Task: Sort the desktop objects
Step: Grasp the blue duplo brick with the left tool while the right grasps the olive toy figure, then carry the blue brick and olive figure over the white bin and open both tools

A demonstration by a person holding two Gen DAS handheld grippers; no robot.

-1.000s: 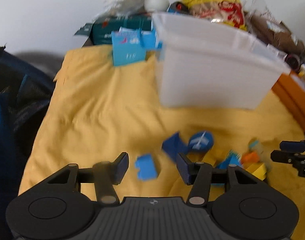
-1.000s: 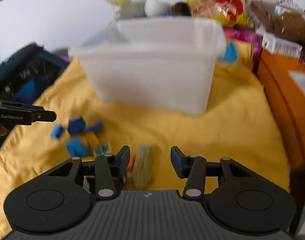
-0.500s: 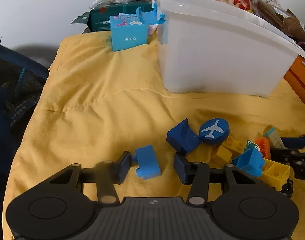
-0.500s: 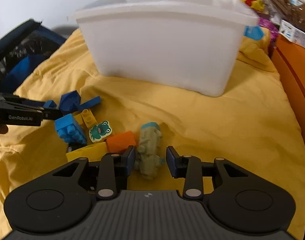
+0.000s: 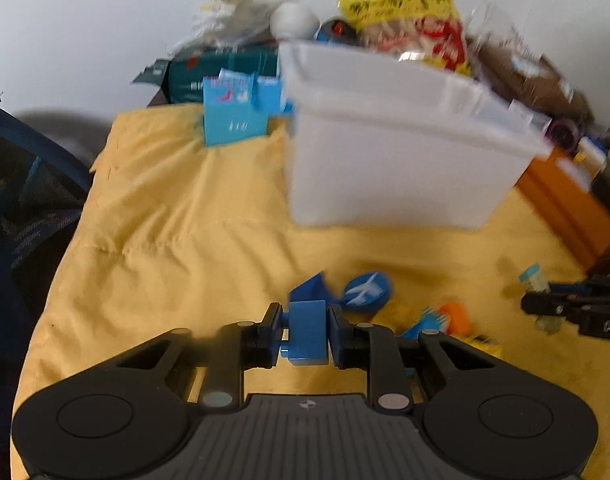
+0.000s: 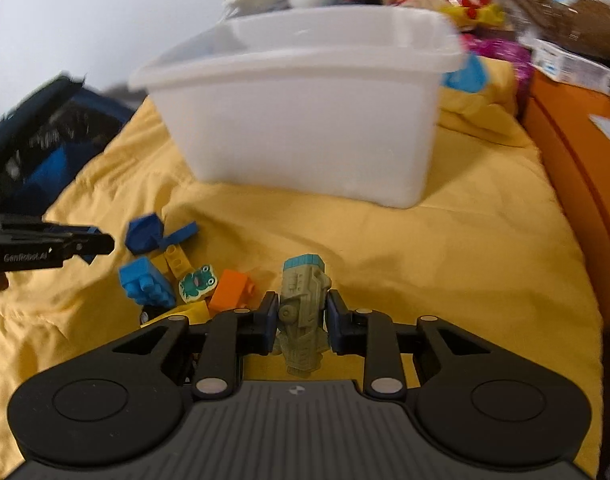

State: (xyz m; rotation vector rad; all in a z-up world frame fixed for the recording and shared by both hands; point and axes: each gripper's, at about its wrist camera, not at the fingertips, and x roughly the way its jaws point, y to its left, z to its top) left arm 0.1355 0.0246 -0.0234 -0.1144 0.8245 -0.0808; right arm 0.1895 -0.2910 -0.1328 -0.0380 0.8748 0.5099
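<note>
Between the toy pile (image 6: pixel 177 272) and the white bin (image 6: pixel 305 120) lies a bare strip of yellow cloth (image 6: pixel 445 260), open toward the right. The bin's tall wall blocks the way ahead, with packaged clutter (image 5: pixel 405 20) stacked behind it and an orange box (image 6: pixel 577 168) closing the right edge.

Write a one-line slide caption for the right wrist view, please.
Right gripper closing on a grey-green toy on the yellow cloth, with a white bin behind it.
</note>
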